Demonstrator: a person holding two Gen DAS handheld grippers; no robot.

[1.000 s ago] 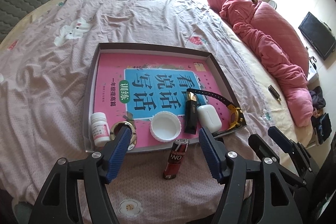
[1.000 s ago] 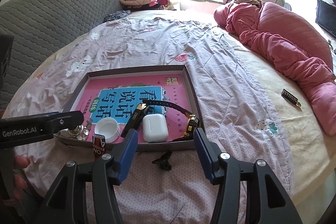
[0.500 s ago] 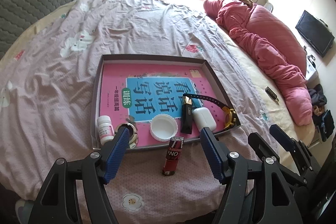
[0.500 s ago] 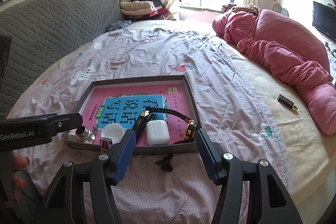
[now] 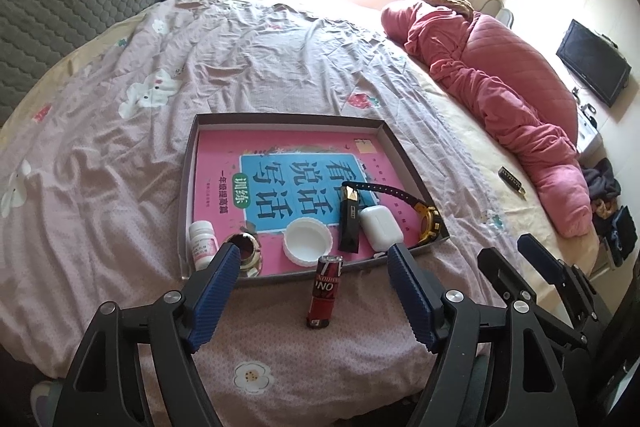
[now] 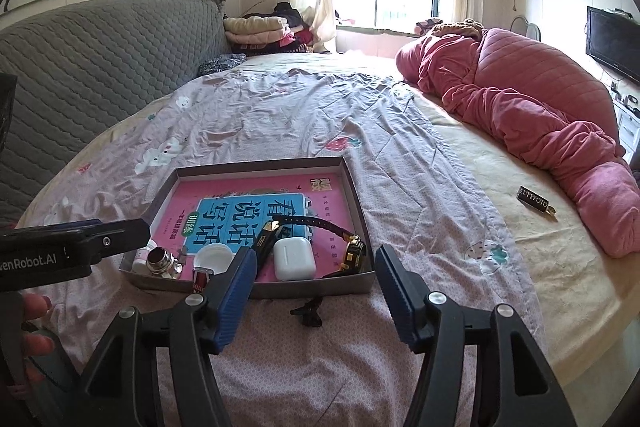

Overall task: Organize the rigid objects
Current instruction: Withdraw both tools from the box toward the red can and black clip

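Observation:
A shallow grey tray (image 5: pixel 188 183) lies on the bed with a pink book (image 5: pixel 224 163) inside. On the book rest a white pill bottle (image 5: pixel 202 239), a metal cap (image 5: pixel 244 247), a white lid (image 5: pixel 308 241), a black lighter (image 5: pixel 350 223), a white earbud case (image 5: pixel 380 227) and a black-gold watch (image 5: pixel 428 219). A red battery (image 5: pixel 325 291) lies on the sheet just outside the tray's near wall. My left gripper (image 5: pixel 314 255) is open above the battery. My right gripper (image 6: pixel 314 259) is open over the tray's near edge (image 6: pixel 320 285); a small black clip (image 6: pixel 308 313) lies below it.
A black keychain tag (image 6: pixel 536 205) lies on the cream blanket at the right. A pink quilt (image 6: pixel 520 95) is heaped along the right side. A grey padded headboard (image 6: pixel 92 47) stands at the left, with folded clothes (image 6: pixel 256 29) by the window.
Both grippers have drawn back and risen from the tray, so it looks smaller and farther. The objects have not moved.

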